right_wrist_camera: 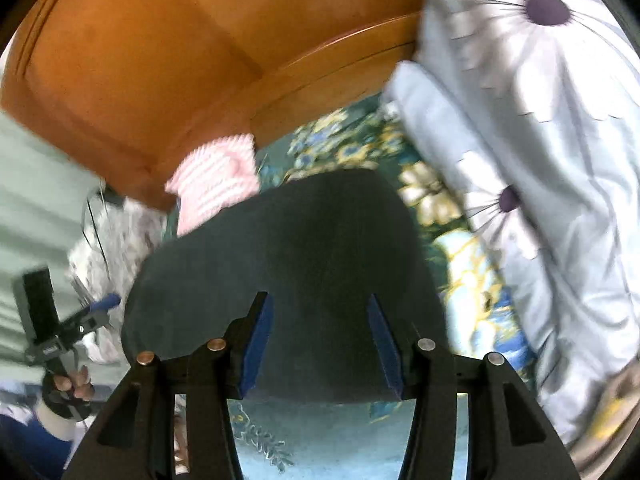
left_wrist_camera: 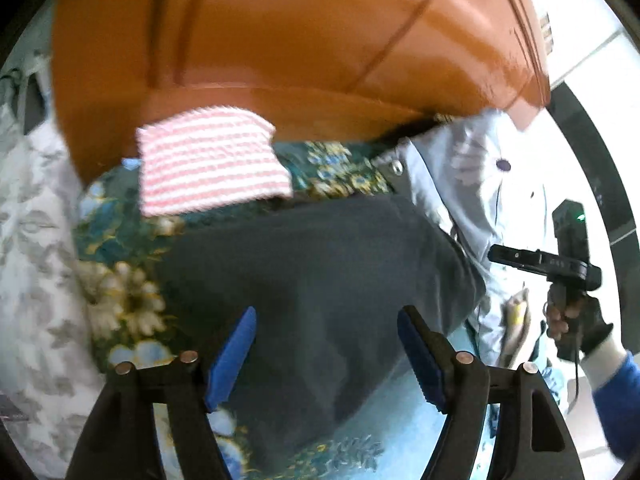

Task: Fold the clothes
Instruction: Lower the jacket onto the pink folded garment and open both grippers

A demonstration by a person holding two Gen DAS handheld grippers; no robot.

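Dark grey clothing (left_wrist_camera: 320, 280) lies folded flat on a bed (left_wrist_camera: 120, 304) covered by a green flowered sheet, spread directly below both tools. In the left wrist view the left tool (left_wrist_camera: 326, 350) hangs above the cloth with its blue pads (left_wrist_camera: 232, 360) standing well apart and nothing between them; the garment's near edge runs under it, with pale blue sheet showing beyond that edge. In the right wrist view the right tool (right_wrist_camera: 318, 342) hovers likewise over the garment's straight near edge, its pads parted and clear of the fabric. Each tool also shows at the margin of the other's view, gripped by a gloved hand (left_wrist_camera: 580, 328) with a blue sleeve, partly cut off by the frame. Just past the garment's far edge lies a folded pink-and-white striped cloth (left_wrist_camera: 212, 164), near it but whether touching is hard to tell through the blur. Behind that rises an orange wooden headboard (left_wrist_camera: 280, 40), closing the far side. A pale quilt with large purple-centred flowers (right_wrist_camera: 540, 100) is bunched along the right side, crowding the garment's right edge; a pale leaf-patterned fabric (left_wrist_camera: 32, 240) borders the left. Both views are smeared, so fine detail of the folds is lost.
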